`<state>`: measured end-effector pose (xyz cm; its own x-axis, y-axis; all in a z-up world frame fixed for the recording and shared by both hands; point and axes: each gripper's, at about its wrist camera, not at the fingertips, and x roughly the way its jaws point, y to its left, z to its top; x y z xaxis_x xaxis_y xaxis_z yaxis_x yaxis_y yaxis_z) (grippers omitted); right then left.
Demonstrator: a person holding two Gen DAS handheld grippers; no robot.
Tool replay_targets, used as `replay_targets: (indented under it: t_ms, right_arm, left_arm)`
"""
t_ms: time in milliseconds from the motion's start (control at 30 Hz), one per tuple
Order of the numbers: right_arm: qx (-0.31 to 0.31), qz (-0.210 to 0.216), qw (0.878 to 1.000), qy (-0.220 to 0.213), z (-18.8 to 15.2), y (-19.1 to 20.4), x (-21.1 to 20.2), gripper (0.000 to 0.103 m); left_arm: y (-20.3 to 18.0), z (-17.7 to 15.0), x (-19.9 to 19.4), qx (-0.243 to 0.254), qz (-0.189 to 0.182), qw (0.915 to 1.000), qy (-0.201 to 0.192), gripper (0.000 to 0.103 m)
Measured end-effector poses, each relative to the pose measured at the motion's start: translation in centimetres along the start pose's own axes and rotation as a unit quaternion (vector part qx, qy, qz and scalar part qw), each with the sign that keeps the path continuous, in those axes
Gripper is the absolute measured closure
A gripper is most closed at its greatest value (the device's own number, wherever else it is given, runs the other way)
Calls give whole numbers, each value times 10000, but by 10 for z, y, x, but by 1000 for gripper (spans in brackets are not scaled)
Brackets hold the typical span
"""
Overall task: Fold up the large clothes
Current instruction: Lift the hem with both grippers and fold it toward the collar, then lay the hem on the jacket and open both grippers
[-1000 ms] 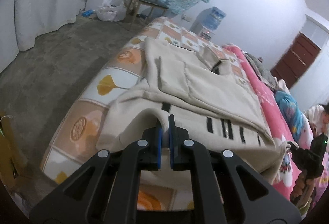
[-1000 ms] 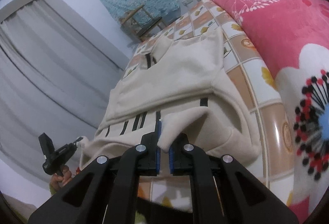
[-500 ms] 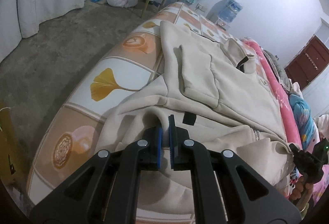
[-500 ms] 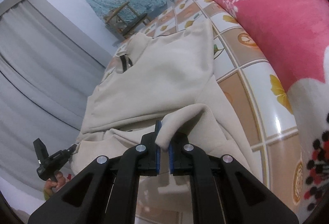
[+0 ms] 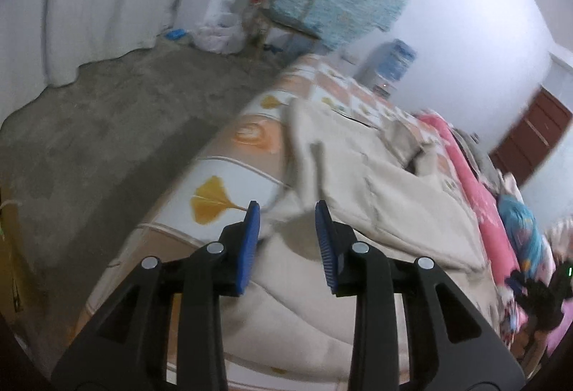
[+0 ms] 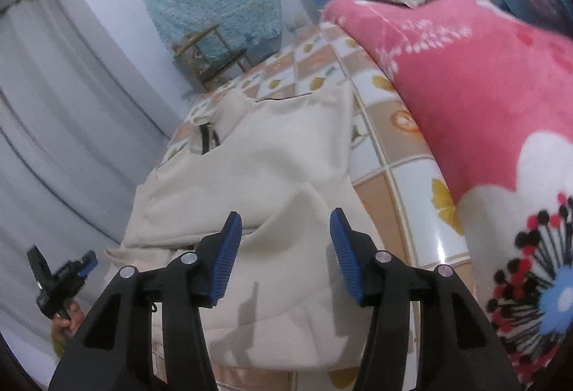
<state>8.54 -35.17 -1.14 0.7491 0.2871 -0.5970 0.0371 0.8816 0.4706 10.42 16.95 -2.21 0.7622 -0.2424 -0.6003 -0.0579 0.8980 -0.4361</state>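
Observation:
A large cream hooded jacket lies folded on the tiled-pattern bed sheet; it also shows in the right wrist view. My left gripper is open and empty, just above the jacket's near folded edge. My right gripper is open and empty above the other near edge. The left gripper also shows small at the left of the right wrist view. The right gripper shows blurred at the right of the left wrist view.
A pink flowered blanket covers the bed beside the jacket. A wooden chair and a water dispenser stand by the far wall. Bare concrete floor lies left of the bed. White curtains hang beyond.
Both grippers were shut on the jacket's edges and carried them forward over the jacket. Now both have opened, let go and drawn back a little; the fold lies on the bed.

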Motion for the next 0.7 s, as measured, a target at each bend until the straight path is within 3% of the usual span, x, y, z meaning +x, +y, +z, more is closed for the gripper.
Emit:
replay_targets:
  t_ms: [100, 167, 233, 300, 367, 500, 533, 567, 600, 667, 700]
  right_arm:
    - [-652, -19, 9973, 323, -9, 30, 11, 43]
    - [-1103, -150, 9922, 556, -16, 48, 25, 40]
    - [-1561, -497, 9836, 754, -24, 64, 40, 40]
    - [-1884, -880, 9739, 909, -31, 75, 57, 40]
    - [-1927, -913, 9717, 1013, -32, 74, 69, 40]
    - [-1876, -947, 9714, 1108, -34, 65, 81, 42]
    - [-1953, -1033, 9692, 1086, -36, 66, 80, 50]
    - [-2073, -1152, 9659, 1039, -37, 67, 80, 62]
    - [-2087, -1101, 9662, 1038, -36, 69, 80, 71]
    - [-2010, -902, 9693, 1092, -36, 67, 79, 98]
    - [-2014, -901, 9693, 1087, -35, 67, 78, 98]
  left_arm:
    - [-31, -12, 6, 529, -389, 9972, 352, 70]
    - [-59, -25, 16, 1022, -594, 9906, 694, 66]
    - [-82, -38, 29, 1579, -239, 9833, 875, 66]
    - [-100, -51, 45, 2252, 527, 9685, 918, 66]
    - [-103, -58, 56, 2501, 942, 9588, 969, 67]
    - [-98, -54, 60, 2343, 905, 9641, 857, 67]
    - [-98, -54, 61, 2367, 942, 9636, 816, 70]
    - [-99, -56, 61, 2426, 995, 9621, 746, 82]
    - [-100, -57, 63, 2477, 983, 9611, 726, 89]
    - [-105, -64, 61, 2697, 1029, 9552, 646, 100]
    - [-109, -65, 61, 2769, 1059, 9530, 618, 101]
